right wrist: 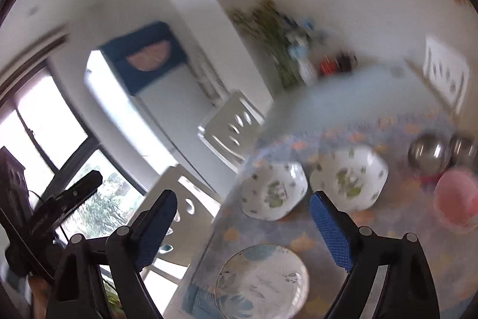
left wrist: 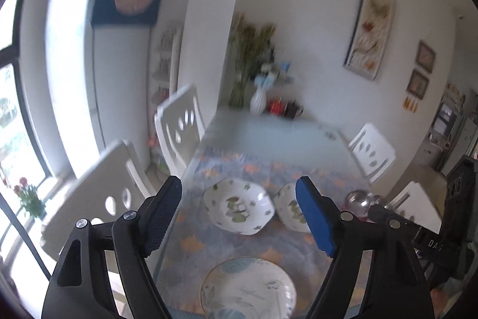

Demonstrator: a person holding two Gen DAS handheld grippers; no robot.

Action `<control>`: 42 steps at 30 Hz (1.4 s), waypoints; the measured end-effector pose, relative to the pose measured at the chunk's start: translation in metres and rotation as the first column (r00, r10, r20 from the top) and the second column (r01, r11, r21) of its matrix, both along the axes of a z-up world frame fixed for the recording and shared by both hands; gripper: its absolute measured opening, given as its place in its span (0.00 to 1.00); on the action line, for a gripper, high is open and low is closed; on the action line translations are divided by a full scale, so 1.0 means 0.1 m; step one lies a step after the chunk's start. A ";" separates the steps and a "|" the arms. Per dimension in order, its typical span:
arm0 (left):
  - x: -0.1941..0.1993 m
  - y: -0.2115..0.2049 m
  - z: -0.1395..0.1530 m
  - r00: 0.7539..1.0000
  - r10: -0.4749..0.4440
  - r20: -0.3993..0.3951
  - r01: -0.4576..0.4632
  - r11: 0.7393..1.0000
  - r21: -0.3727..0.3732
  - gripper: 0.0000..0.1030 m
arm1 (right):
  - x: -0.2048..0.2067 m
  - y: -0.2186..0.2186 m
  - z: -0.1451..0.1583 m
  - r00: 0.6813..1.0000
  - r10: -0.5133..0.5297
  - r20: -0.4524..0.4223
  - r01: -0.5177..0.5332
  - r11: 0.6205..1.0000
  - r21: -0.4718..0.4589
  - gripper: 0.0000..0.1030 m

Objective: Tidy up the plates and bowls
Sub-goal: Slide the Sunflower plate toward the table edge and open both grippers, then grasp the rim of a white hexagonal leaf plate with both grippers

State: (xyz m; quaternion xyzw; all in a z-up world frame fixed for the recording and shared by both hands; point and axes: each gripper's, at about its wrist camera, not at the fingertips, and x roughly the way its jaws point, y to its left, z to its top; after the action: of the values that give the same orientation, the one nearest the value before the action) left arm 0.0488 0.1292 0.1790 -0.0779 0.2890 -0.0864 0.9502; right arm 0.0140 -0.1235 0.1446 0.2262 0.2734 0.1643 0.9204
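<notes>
Plate (left wrist: 248, 286) nearest on table (left wrist: 269, 127), two bowls (left wrist: 239, 207) (left wrist: 291, 210) side by side behind it, vase (left wrist: 257, 100) at far end

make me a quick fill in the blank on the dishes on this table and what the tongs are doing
1. The two white bowls with green leaf prints sit ____ by side on the tablecloth.
2. The round plate nearest the camera has a ____ rim.
3. Both the left tongs and the right tongs hold ____.
4. Beside the shiny metal bowls stands a ____ plastic bowl.

Missing words: side; gold; nothing; pink
</notes>
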 end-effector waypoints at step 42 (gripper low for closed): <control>2.18 0.18 -2.92 0.831 -0.167 -0.531 0.031 0.966 -0.256 0.39 | 2.55 0.53 -2.22 0.811 -0.097 -0.577 0.047 0.994 -0.101 0.28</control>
State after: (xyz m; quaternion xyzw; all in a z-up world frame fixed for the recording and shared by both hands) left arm 0.2668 0.1475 -0.1131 -0.1969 0.5401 -0.1437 0.8055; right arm 0.2691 -0.0708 -0.0771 0.2376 0.5391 0.0411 0.8070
